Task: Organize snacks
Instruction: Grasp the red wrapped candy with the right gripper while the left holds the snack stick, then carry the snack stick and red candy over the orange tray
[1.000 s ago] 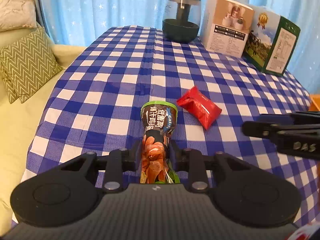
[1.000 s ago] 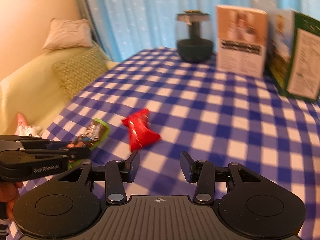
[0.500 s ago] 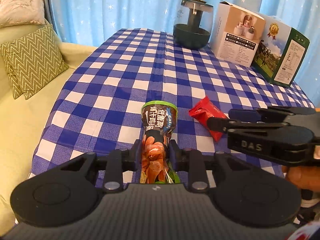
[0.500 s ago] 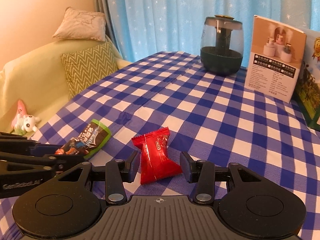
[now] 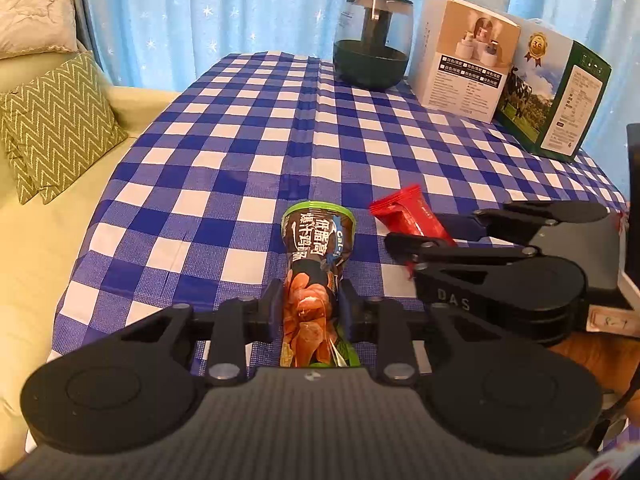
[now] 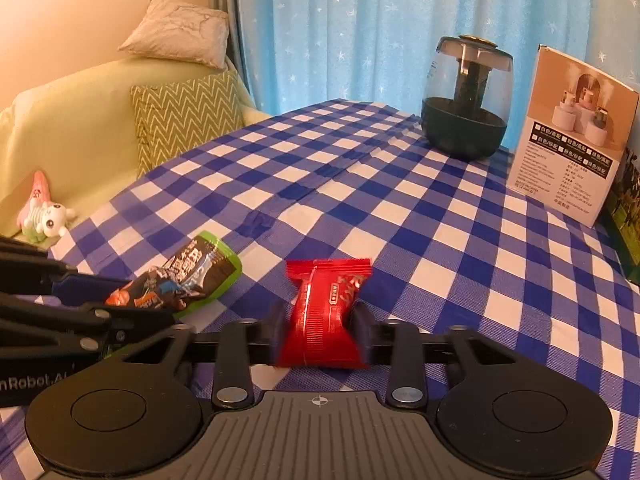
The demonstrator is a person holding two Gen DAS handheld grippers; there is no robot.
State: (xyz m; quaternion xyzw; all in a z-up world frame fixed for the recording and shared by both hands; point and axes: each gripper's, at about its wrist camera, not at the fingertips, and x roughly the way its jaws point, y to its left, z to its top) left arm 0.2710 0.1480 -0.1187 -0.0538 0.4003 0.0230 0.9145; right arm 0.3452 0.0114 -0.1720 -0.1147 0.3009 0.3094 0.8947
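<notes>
The left gripper (image 5: 310,307) squeezes a dark, green-rimmed snack packet (image 5: 316,256) at the near edge of the checkered table (image 5: 248,152). Just to its right, the right gripper (image 6: 319,330) is closing, its fingers pinching the red candy packet (image 6: 326,312).

We count two snack packets (image 5: 316,264) (image 6: 323,312), two grippers (image 5: 308,304) (image 6: 320,328), two boxes (image 5: 466,56) (image 5: 556,96), two cushions (image 5: 52,124) (image 5: 34,22), one humidifier (image 5: 372,40), one toy (image 6: 46,216).
</notes>
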